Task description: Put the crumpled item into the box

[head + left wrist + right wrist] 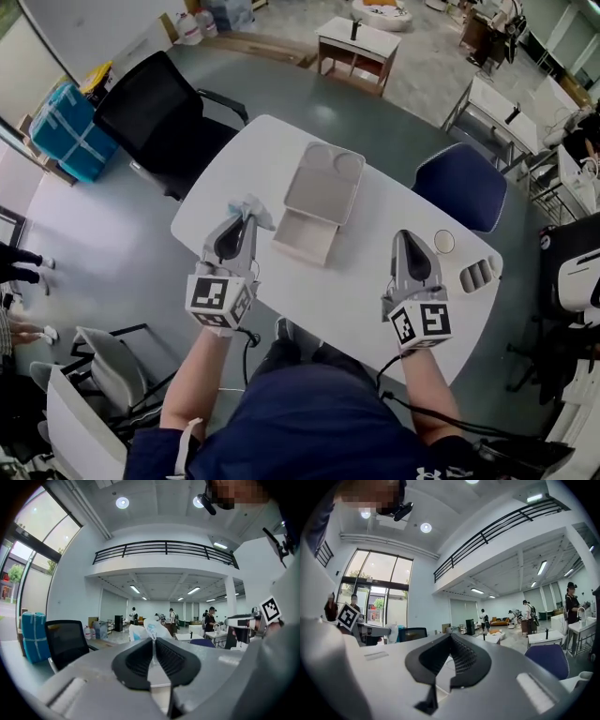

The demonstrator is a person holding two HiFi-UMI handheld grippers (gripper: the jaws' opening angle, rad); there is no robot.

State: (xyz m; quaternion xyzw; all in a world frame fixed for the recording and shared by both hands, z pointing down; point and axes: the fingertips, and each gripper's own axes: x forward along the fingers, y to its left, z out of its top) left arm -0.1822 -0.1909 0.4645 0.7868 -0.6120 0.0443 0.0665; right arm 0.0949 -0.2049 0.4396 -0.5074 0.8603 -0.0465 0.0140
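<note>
On the white table lies an open pale box with its lid folded back. My left gripper hovers just left of the box and is shut on the crumpled item, a white and light blue wad. In the left gripper view the crumpled item sticks up above the closed pads of my left gripper. My right gripper hangs over the table to the right of the box. In its own view the right gripper is shut with nothing between its jaws.
A black office chair stands beyond the table's left side, and a blue chair at the far right. A small round disc and a ribbed pale object lie near the table's right edge. People stand far off in the hall.
</note>
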